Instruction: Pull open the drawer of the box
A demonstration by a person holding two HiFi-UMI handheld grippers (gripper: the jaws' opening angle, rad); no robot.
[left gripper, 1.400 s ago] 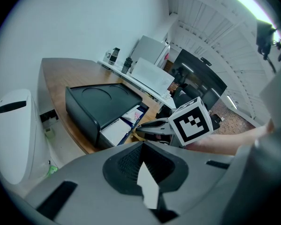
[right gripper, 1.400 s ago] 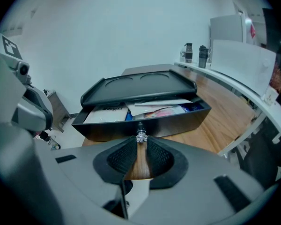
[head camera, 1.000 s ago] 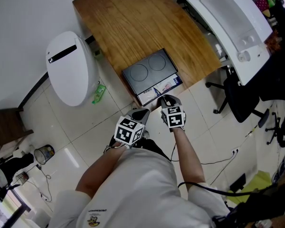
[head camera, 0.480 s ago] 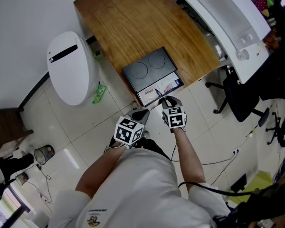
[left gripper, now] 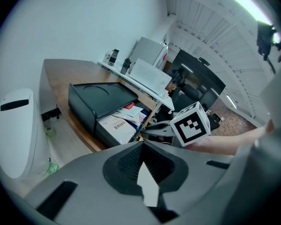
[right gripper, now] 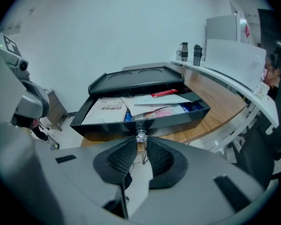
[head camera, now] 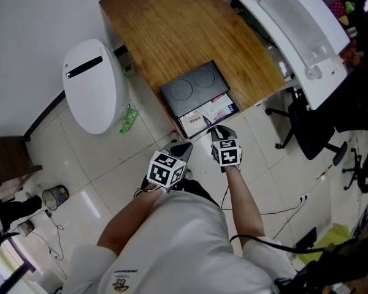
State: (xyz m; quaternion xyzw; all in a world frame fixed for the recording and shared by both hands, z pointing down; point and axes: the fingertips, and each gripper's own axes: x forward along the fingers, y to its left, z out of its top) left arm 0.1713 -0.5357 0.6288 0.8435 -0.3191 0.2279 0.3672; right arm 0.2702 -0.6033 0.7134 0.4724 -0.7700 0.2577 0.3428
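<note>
A black box [head camera: 193, 89] sits at the near edge of the wooden table [head camera: 184, 35]. Its drawer [head camera: 207, 116] stands partly pulled out, with papers and booklets showing inside. My right gripper [head camera: 216, 129] is shut on the small clear knob [right gripper: 140, 136] at the middle of the drawer front [right gripper: 178, 118]. In the right gripper view the pads [right gripper: 126, 153] pinch the knob from both sides. My left gripper [head camera: 185, 146] hangs to the left of the drawer, below the table edge, shut with nothing in it. The left gripper view shows the box [left gripper: 100, 97] and the open drawer [left gripper: 119, 125] ahead.
A white round-lidded bin [head camera: 92, 94] stands on the tiled floor left of the table, with a green item [head camera: 127, 120] beside it. A white desk [head camera: 300, 23] runs along the right, and a black office chair [head camera: 313, 127] stands below it.
The drawer has slid a little further out toward me, with my right gripper still on its knob. The left gripper has barely moved.
</note>
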